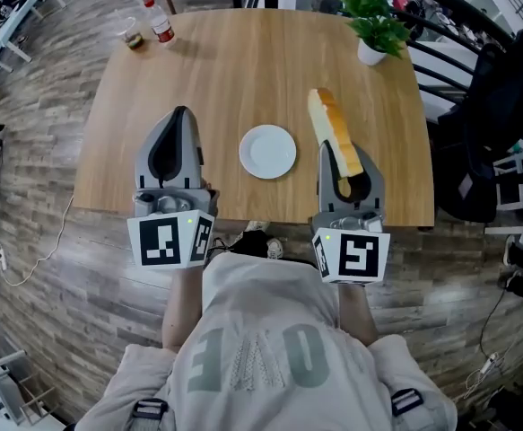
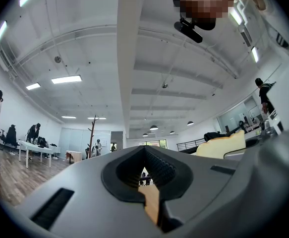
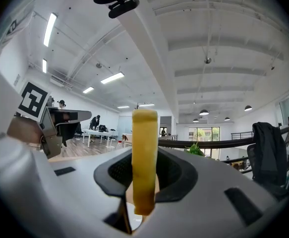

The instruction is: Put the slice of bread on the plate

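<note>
Only the shirt [image 1: 270, 348] bears large letters, too distorted to read.

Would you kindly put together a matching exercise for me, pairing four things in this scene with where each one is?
Things
1. slice of bread
2. white plate
3. potted plant
4. red-capped bottle

Places, as the head view shows them
A. at the far left corner of the table, beside a plastic cup
B. at the far right corner of the table
C. clamped on edge between the jaws of the right gripper
D. empty, on the table toward the middle of its near edge

Pairs: 1-C, 2-D, 3-B, 4-A
</note>
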`<state>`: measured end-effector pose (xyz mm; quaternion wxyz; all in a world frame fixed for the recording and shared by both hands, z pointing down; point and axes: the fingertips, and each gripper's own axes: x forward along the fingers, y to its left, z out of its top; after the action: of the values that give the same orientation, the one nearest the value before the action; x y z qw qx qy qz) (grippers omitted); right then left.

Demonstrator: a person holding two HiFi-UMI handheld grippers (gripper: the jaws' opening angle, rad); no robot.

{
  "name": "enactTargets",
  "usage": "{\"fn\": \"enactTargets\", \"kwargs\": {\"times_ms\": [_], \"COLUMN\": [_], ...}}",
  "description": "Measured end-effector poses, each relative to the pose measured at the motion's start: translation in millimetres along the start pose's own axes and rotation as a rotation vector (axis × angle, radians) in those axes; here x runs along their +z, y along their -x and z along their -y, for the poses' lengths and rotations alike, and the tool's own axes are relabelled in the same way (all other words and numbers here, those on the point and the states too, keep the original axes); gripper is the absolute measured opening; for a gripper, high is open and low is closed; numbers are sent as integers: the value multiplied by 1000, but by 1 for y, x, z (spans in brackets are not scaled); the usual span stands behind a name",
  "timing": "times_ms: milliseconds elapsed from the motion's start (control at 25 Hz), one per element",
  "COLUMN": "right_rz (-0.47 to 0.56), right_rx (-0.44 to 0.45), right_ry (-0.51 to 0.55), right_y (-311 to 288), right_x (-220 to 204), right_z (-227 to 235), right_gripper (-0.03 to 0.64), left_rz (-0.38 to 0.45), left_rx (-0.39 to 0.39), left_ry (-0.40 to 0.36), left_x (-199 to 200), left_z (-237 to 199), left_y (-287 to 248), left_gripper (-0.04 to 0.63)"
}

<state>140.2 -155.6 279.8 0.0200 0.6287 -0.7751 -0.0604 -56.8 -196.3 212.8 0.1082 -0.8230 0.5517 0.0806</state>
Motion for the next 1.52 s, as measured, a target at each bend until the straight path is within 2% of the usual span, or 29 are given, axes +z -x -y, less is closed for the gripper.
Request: {"fn": "enactTargets", "kwargs": {"times_ms": [400, 560, 680, 920, 1120, 1320, 1520], "right_rz": [-34, -99, -170, -247, -313, -379, -455], "right_rx": [-24, -25, -34, -39, 28, 51, 95], "right_ry": [117, 261, 393, 622, 798, 935, 995], "right_y": [-35, -47, -58, -80, -92, -92, -93], "right_x": [6, -3, -18, -53, -93, -135, -175], "right_z": [-5, -9, -13, -24, -45, -58, -68], "right_gripper": [93, 92, 93, 92, 93, 93, 94], "left_rz": [6, -10, -21, -61, -97, -183, -262], "left_rx": [-48, -50, -61, -66, -58, -41, -12], "left_ry": [-10, 18, 22, 17, 3, 22, 40], "left_x": [-8, -19, -26, -48, -75, -111, -140], "left_z": [-3, -4, -2, 3, 2, 1, -7], "left_y": [-31, -41, -48, -51, -47, -38, -26], "left_gripper": [8, 8, 8, 8, 8, 8, 8]}}
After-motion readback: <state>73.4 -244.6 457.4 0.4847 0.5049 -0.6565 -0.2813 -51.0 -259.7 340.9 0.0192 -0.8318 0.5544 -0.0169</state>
